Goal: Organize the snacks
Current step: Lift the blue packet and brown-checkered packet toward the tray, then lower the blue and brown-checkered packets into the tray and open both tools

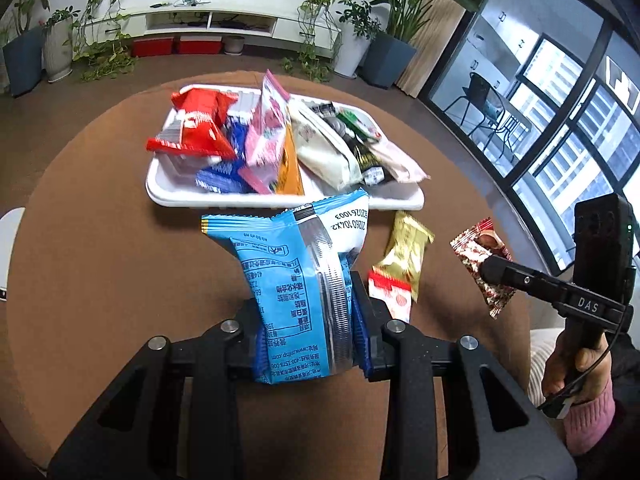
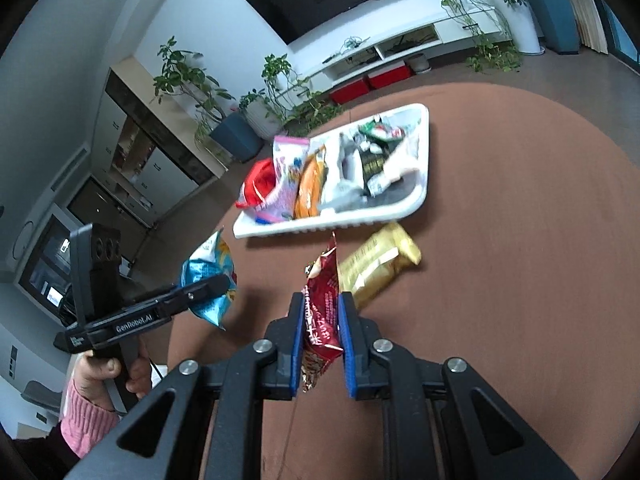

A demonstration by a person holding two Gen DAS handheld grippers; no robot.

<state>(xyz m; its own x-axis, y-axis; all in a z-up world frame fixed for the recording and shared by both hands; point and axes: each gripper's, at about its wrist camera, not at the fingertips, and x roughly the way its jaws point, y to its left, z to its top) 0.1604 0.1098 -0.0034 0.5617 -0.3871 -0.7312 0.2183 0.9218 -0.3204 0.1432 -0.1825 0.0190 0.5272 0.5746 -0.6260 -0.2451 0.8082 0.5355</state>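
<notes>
My left gripper [image 1: 308,288] is shut on a light blue snack bag [image 1: 296,276] and holds it above the brown round table, just in front of the white tray [image 1: 280,200]. The tray holds several snack packs. My right gripper [image 2: 322,312] is shut on a dark red snack packet [image 2: 322,300], held above the table near the tray's front edge. This packet also shows in the left wrist view [image 1: 476,252], and the blue bag in the right wrist view [image 2: 208,276]. A gold wafer pack [image 1: 404,260] lies on the table in front of the tray.
The brown round table [image 2: 520,240] extends to the right of the tray. A small red and white packet [image 1: 394,296] lies by the gold pack. Potted plants [image 1: 388,40], a white TV shelf [image 1: 208,20] and windows stand beyond the table.
</notes>
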